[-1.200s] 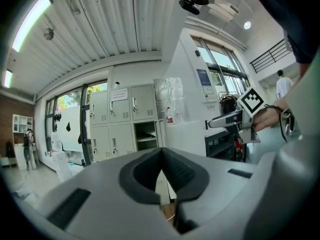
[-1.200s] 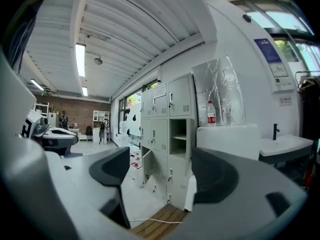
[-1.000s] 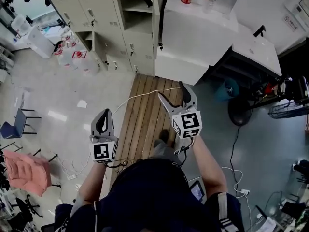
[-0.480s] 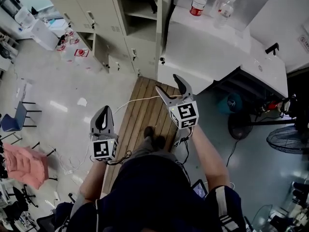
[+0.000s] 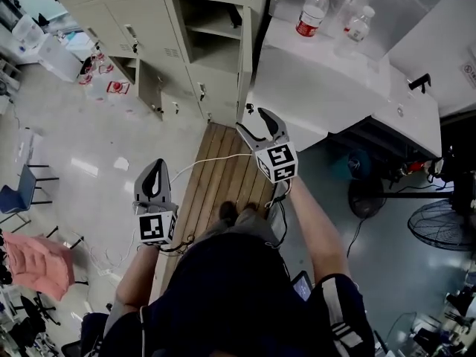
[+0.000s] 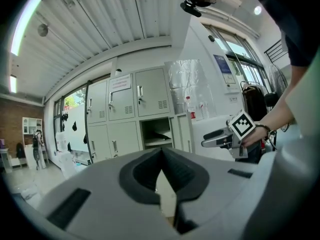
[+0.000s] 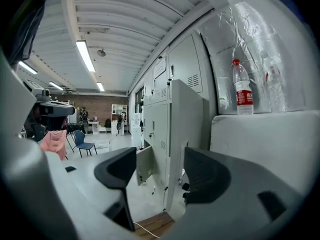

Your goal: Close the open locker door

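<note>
Left gripper point(image 5: 155, 178) is held low at the left, its jaws shut together with nothing between them. Right gripper point(image 5: 252, 120) is raised ahead and pointed toward the lockers point(image 5: 141, 21). Its jaws are apart and closing, and nothing is held between them.

The open door point(image 7: 188, 126) is seen in the right gripper view, swung out from the locker row. It stands just beyond the right jaw, not touched. In the head view it is seen edge-on at the right end of the row, beside the open compartment point(image 5: 214, 22). The right gripper's tips are near its lower end; contact cannot be told there.

A second, lower door point(image 5: 146, 80) is also seen standing open further left.

A white counter point(image 5: 320, 80) is placed just right of the lockers. Two bottles point(image 5: 311, 12) are stood on it, one with a red label.

A wooden board point(image 5: 216, 177) is laid on the floor under the grippers, and a white cable point(image 5: 212, 158) is run across it. A fan point(image 5: 442, 225) is seen at the far right, and a pink chair point(image 5: 33, 262) at the far left.
</note>
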`<state>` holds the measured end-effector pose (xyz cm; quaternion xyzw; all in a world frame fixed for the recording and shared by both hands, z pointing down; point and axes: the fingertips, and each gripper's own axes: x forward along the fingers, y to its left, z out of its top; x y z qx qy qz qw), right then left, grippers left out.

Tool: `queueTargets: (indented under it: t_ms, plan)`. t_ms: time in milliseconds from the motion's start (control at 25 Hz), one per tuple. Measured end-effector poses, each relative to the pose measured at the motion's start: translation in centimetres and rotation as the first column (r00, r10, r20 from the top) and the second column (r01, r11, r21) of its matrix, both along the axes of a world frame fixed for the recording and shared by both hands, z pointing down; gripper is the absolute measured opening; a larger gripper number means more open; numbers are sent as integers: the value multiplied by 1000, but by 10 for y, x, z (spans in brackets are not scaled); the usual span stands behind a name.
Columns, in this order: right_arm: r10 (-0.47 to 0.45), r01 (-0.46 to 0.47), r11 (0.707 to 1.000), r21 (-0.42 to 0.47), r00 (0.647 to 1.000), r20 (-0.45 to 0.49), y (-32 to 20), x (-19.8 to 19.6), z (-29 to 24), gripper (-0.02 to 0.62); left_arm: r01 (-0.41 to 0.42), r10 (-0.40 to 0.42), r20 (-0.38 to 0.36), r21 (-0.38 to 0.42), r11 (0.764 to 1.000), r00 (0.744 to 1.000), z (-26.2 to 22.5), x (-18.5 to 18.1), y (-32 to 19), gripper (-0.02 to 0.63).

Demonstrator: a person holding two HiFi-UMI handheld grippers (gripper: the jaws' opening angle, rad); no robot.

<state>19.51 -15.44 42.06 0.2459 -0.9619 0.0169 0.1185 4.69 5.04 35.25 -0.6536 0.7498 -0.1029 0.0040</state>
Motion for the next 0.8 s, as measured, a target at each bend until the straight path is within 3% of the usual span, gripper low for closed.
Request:
queueTargets:
  t_ms: [360,800]
  plan:
    - [-113,112,993,-33,993,-42,-48,-18,41,255,50,-50,20,-28,998,999,8,-8,-40,5]
    - [-277,272,960,-68,958,-79,-67,-43,64,177,122,-120,33,-60,991,992,13,-24,-60,5]
